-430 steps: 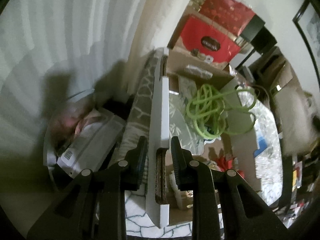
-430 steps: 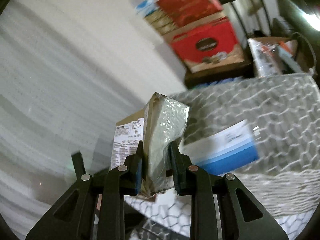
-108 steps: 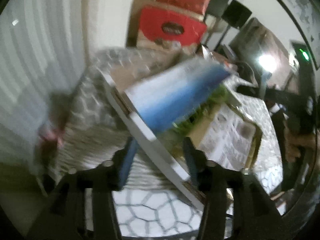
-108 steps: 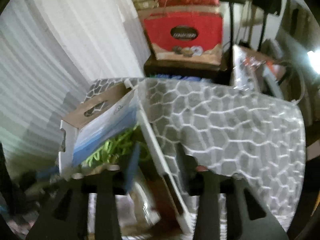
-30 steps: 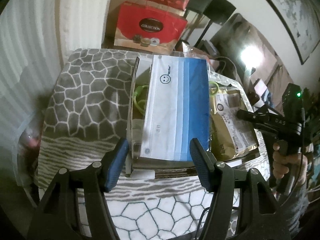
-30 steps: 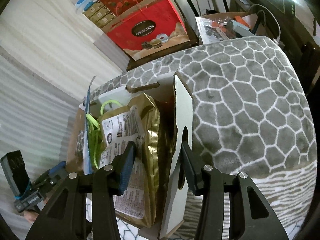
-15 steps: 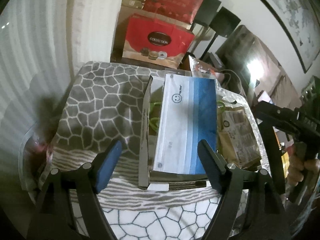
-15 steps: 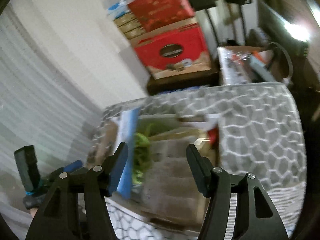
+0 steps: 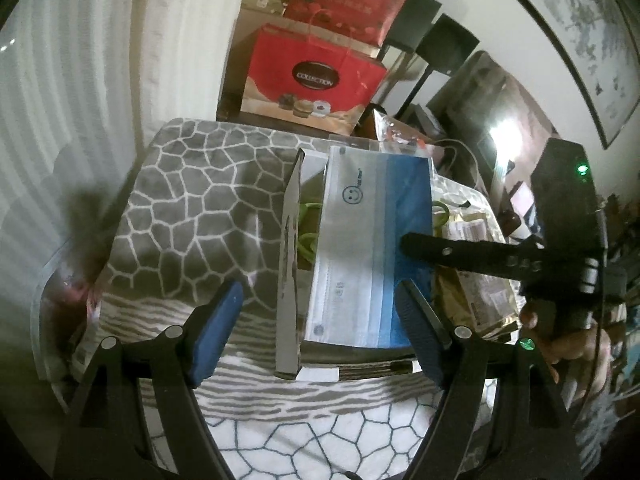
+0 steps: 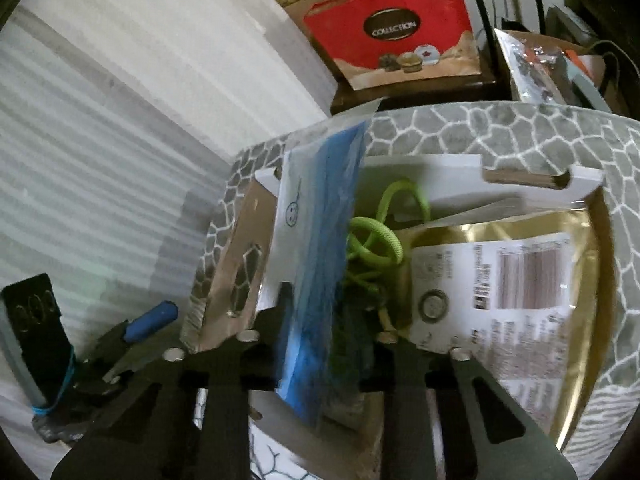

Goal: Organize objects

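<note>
The left gripper (image 9: 320, 332) hangs with jaws wide and empty just short of the cardboard box (image 9: 291, 240), where the mask pack (image 9: 368, 248) lies on top — the right gripper (image 10: 326, 320) straddles that pack, jaws apart.

The left wrist view is taken from above the near desk (image 9: 192, 208) edge, angled down over the cardboard box (image 9: 290, 248) toward the far wall. The right wrist view is set much closer, low over the same box (image 10: 424, 170). The mask pack (image 9: 372, 248) (image 10: 316, 248) and red bag (image 9: 316, 76) (image 10: 400, 36) are shared.
</note>
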Demonstrator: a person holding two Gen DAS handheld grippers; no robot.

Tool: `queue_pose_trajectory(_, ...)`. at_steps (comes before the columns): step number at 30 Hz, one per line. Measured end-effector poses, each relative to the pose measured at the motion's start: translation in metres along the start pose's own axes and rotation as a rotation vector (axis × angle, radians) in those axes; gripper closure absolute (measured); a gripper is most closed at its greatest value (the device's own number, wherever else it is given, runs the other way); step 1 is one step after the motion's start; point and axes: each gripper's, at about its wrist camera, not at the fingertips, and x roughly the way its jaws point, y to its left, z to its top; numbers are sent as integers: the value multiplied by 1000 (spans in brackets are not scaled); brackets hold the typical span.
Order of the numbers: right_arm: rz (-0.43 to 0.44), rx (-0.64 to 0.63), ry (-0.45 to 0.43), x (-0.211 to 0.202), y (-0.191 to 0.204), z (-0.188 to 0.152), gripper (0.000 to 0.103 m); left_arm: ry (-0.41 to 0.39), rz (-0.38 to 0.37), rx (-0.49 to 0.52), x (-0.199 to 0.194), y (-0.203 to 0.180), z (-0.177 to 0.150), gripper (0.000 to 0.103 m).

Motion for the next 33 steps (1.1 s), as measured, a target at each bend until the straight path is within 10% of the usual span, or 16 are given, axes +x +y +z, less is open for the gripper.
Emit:
queue_pose_trajectory(14,189,159,-161,-48,-8,0,101,11,-131,-47,-10,1,3,27)
queue_pose_trajectory(25,31,177,-258,-91,-41,-39,101,107,-211,-30,6,-24,3,27)
queue_pose_trajectory(33,22,106,-161,-83,-39,-67,99,171,-188,17,23,-43,-9,26)
